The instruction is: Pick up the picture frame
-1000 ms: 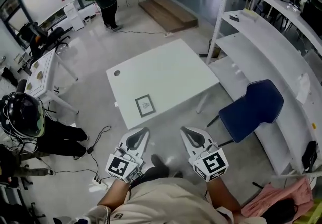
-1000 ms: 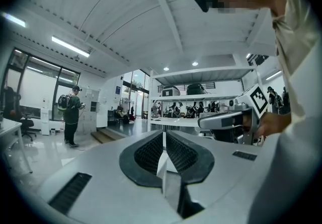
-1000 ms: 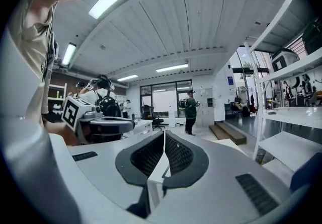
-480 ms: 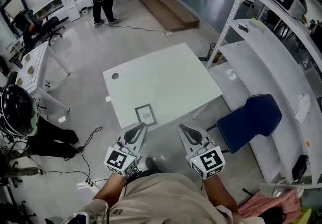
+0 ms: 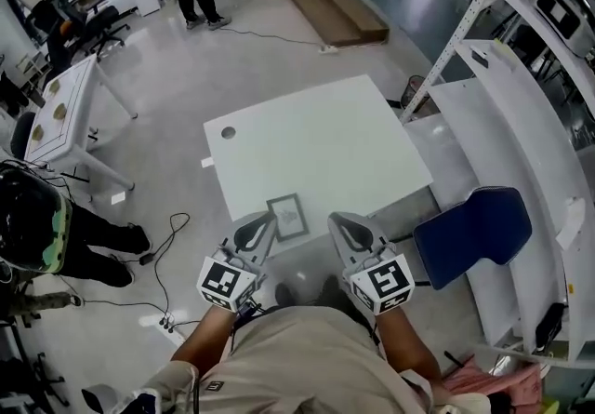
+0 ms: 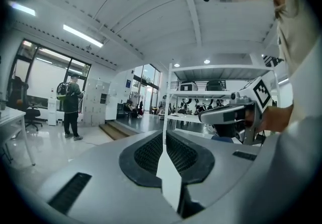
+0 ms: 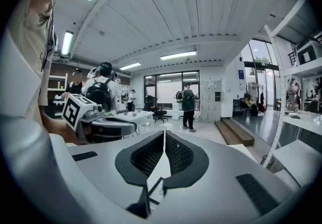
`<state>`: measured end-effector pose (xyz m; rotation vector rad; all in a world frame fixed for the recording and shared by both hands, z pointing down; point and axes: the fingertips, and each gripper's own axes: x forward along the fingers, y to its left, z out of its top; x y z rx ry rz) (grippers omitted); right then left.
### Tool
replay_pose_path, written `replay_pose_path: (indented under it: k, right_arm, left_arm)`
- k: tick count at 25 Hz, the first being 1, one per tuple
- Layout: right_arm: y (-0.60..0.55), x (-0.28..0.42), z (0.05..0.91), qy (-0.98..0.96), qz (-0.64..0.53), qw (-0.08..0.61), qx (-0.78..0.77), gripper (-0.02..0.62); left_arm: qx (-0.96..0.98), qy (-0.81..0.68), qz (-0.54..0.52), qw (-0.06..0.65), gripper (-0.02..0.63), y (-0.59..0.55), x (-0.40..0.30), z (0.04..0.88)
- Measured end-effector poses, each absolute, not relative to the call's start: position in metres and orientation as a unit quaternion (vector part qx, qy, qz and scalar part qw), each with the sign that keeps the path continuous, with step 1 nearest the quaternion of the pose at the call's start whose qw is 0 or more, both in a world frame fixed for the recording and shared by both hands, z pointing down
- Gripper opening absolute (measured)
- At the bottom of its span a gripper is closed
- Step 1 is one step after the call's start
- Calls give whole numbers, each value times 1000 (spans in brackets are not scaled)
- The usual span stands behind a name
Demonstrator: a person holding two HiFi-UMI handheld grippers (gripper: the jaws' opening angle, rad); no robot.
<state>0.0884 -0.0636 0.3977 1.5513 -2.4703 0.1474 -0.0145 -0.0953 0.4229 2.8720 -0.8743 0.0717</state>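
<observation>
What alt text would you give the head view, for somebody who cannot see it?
Seen from above, a person holds out two shut, empty grippers, the left gripper and the right gripper, at the near edge of a white table. A small picture frame lies flat there, between their tips. A blue chair stands to the right.

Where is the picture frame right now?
Head view: the picture frame lies flat on the white table, at its near edge, just beyond the left gripper, left of the right gripper.

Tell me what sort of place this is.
Probably a lab or workshop hall: white metal shelving, a bare white work table, and cables trailing over the grey floor.
</observation>
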Motion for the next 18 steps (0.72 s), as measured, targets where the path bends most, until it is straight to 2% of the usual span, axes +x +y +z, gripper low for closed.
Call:
replay_pose_path:
  k: [7, 18]
  right_arm:
    - [-118, 91, 404, -847, 43, 97, 520, 28]
    - [-179, 82, 445, -871, 70, 129, 468, 28]
  left_arm:
    - [938, -337, 34, 73, 29, -135, -25, 434]
    - [913, -388, 62, 113, 29, -181, -32, 476]
